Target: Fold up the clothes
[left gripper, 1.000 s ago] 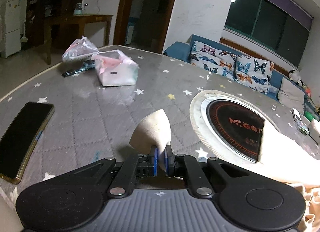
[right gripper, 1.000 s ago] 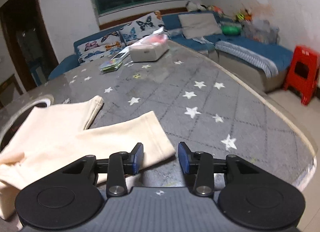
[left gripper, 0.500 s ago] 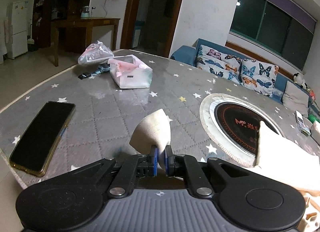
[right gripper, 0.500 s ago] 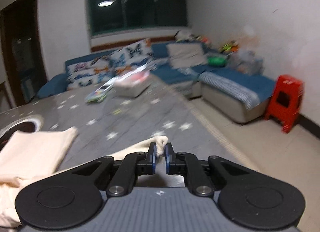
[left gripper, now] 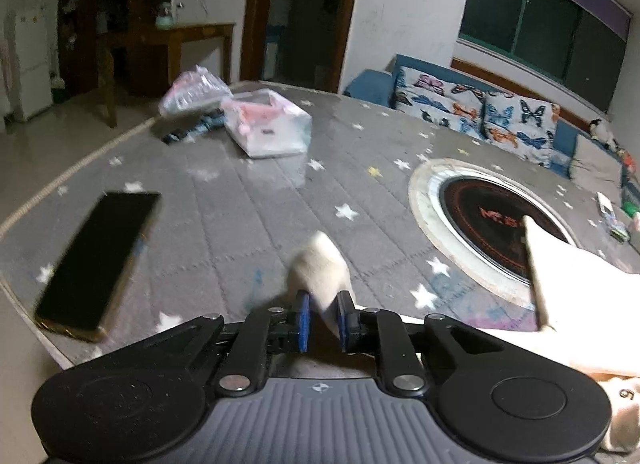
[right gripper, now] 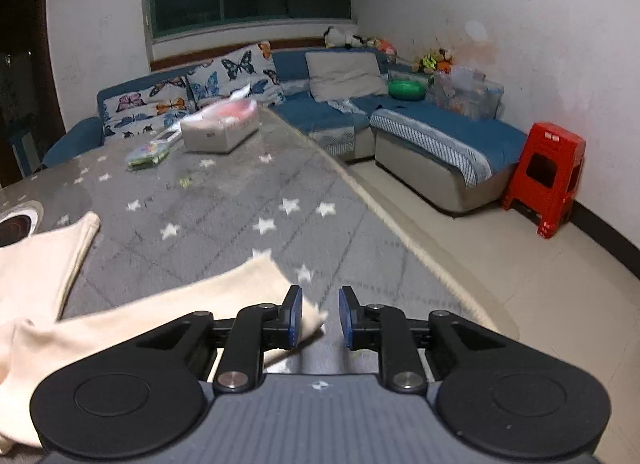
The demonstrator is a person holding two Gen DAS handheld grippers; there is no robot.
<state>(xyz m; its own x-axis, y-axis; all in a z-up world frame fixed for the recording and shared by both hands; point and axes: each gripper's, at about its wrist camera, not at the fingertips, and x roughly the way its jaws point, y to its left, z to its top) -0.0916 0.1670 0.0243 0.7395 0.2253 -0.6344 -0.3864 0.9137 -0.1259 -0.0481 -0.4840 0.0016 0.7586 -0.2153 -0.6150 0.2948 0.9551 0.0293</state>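
Left claw (left gripper: 320,320) sat low over the surface (left gripper: 248,215), parted, cloth (left gripper: 320,268) between, possibly loose. Right claw (right gripper: 319,318) parted, cloth corner beside its left finger.

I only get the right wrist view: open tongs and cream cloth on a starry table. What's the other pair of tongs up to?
Observer: The left tongs stand slightly apart, with a cream cloth tip poking up between them.
Operator: Anything lying near them?
Observer: A black phone lies flat to their left, near the table's edge.
Operator: And further back?
Observer: A pink-and-white plastic bag sits on the grey table cover.
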